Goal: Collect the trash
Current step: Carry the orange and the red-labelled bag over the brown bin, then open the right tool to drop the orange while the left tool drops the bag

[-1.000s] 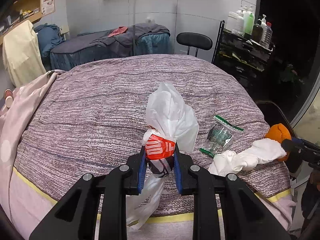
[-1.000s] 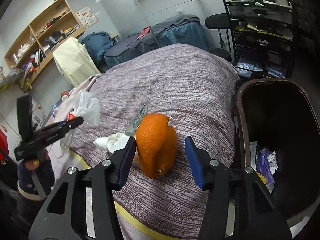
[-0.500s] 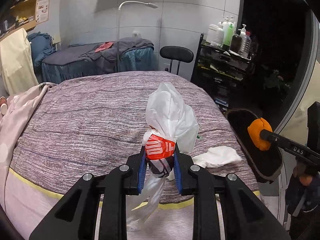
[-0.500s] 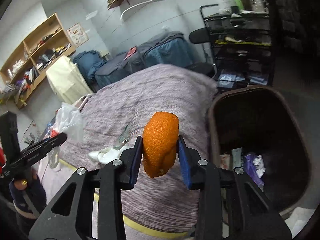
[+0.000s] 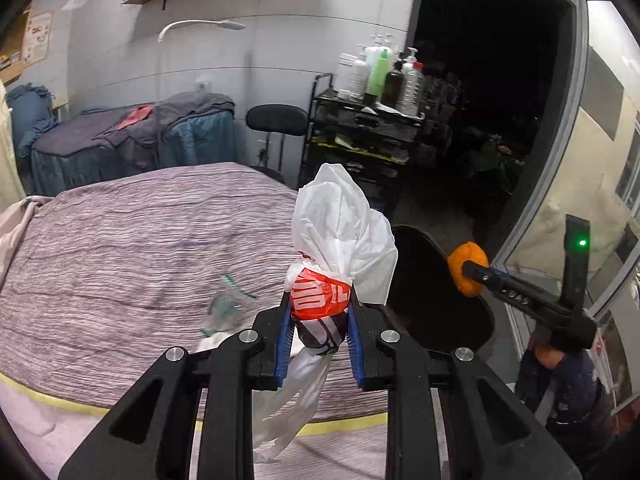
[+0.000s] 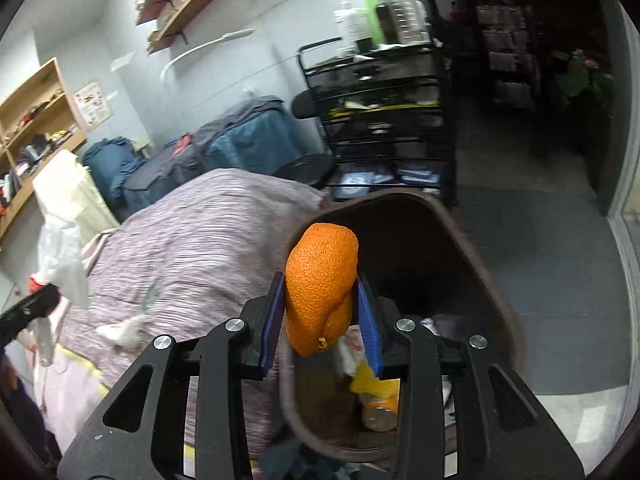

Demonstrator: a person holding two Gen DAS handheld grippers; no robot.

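My left gripper (image 5: 319, 316) is shut on a white plastic bag with a red print (image 5: 338, 240), held above the bed's near right corner. My right gripper (image 6: 322, 320) is shut on an orange peel (image 6: 320, 284) and holds it over the open dark brown trash bin (image 6: 492, 280), which has wrappers inside. In the left wrist view the peel (image 5: 467, 267) hangs over the bin (image 5: 432, 312). A clear wrapper with green print (image 5: 228, 304) and a crumpled white tissue (image 6: 124, 330) lie on the bed.
The bed has a purple striped cover (image 5: 132, 248) with a yellow-edged pink sheet. A black wire cart with bottles (image 6: 384, 92) and a black stool (image 5: 276, 120) stand behind the bin. A glass door (image 5: 600, 160) is at right.
Both grippers swung right toward the bin. The right gripper closed on the orange peel, lifted it off the bed and now holds it over the bin. The left still holds the bag.
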